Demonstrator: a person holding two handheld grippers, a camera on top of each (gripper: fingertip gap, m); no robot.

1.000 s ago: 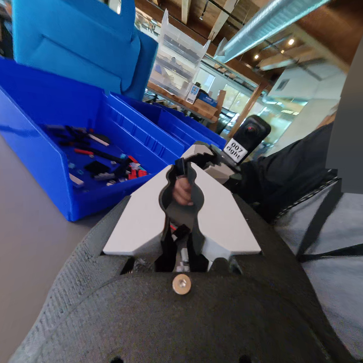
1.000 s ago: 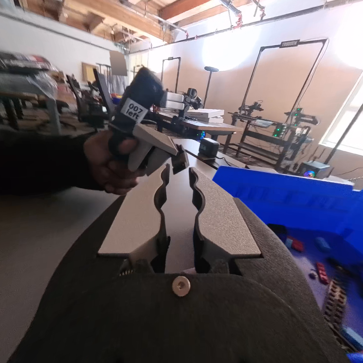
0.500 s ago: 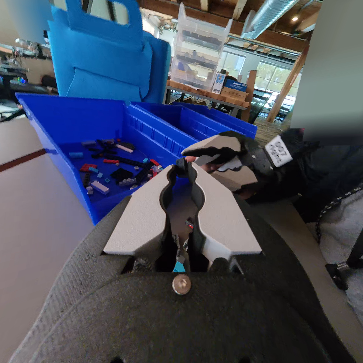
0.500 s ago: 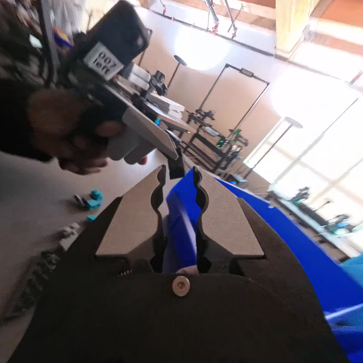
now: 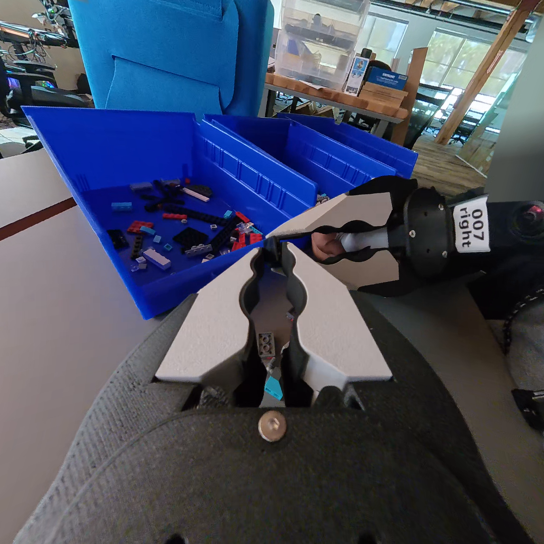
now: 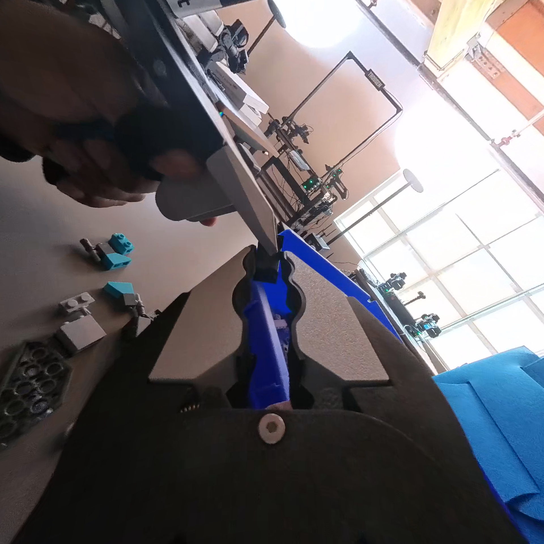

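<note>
Above the front edge of the blue bin (image 5: 164, 282), left gripper (image 5: 272, 254) and right gripper (image 6: 266, 265) both pinch one small black brick (image 5: 271, 250) — likely light, rigid, slippery — with narrow jaws, at opposite ends.
</note>
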